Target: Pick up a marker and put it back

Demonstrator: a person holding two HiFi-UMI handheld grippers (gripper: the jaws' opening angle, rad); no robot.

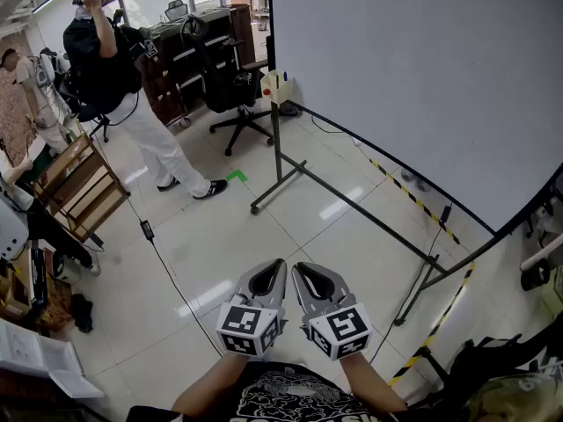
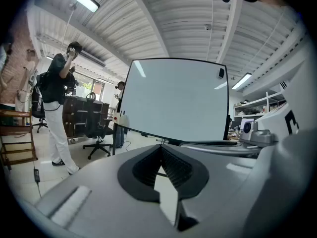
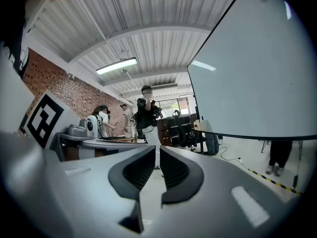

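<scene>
No marker shows clearly in any view. A large whiteboard [image 1: 422, 77] on a dark metal stand fills the right of the head view, with a small white box [image 1: 275, 86] at its left edge. My left gripper [image 1: 280, 263] and right gripper [image 1: 297, 267] are side by side close to my body, pointing forward over the floor. Both are shut with nothing between their jaws. In the left gripper view the left gripper [image 2: 161, 146] faces the whiteboard [image 2: 173, 98] from a distance. In the right gripper view the right gripper [image 3: 157, 150] has the whiteboard [image 3: 257, 73] on its right.
A person [image 1: 114, 69] in a black top stands at the upper left, beside an office chair [image 1: 233, 95] and dark shelving. A wooden rack [image 1: 79, 187] stands at left. A cable [image 1: 167, 271] runs across the tiled floor. Yellow-black tape [image 1: 413, 196] lies under the board's stand.
</scene>
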